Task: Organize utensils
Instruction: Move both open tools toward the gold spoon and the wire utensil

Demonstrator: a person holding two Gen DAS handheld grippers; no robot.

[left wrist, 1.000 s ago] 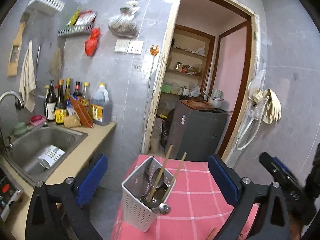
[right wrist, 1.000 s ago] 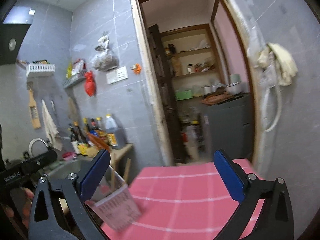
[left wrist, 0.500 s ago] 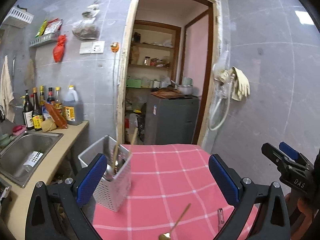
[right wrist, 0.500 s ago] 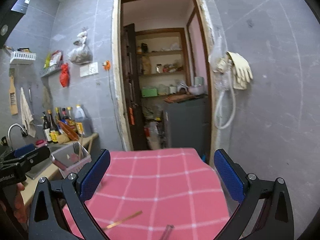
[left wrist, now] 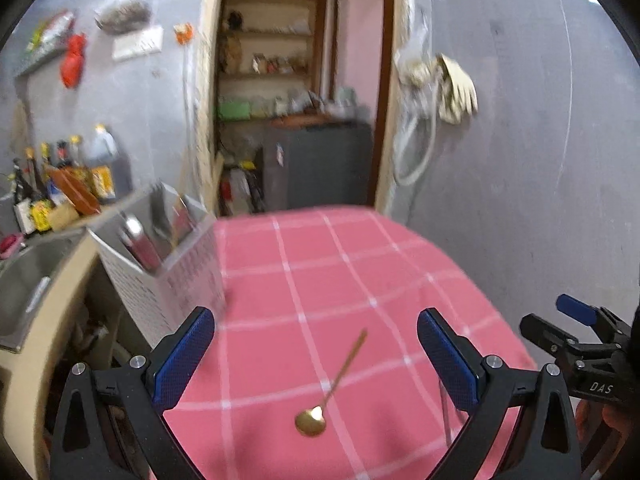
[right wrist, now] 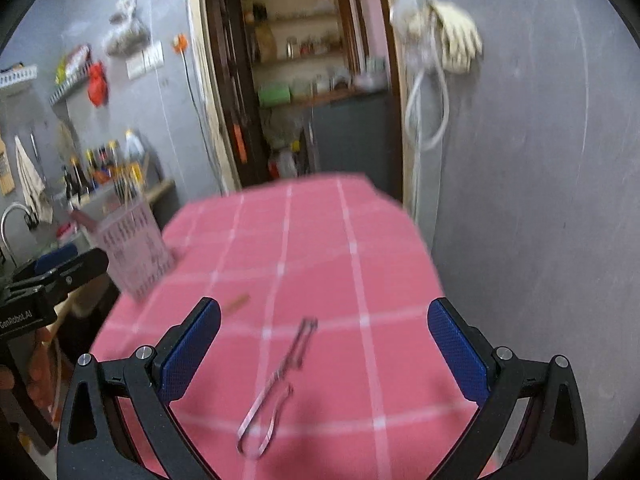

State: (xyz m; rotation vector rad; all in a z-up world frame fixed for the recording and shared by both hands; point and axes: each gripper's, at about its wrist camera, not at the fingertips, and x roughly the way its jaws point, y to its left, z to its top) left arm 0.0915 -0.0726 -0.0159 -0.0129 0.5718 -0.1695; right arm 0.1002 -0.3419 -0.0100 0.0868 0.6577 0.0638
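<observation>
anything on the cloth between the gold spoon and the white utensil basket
No, in the left wrist view only bare pink checked tablecloth lies between the gold spoon and the white utensil basket.

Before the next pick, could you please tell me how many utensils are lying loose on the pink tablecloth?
2: a gold spoon ahead of the open left gripper, and a metal peeler-like tool ahead of the open right gripper. The gripper frames may hide others.
</observation>
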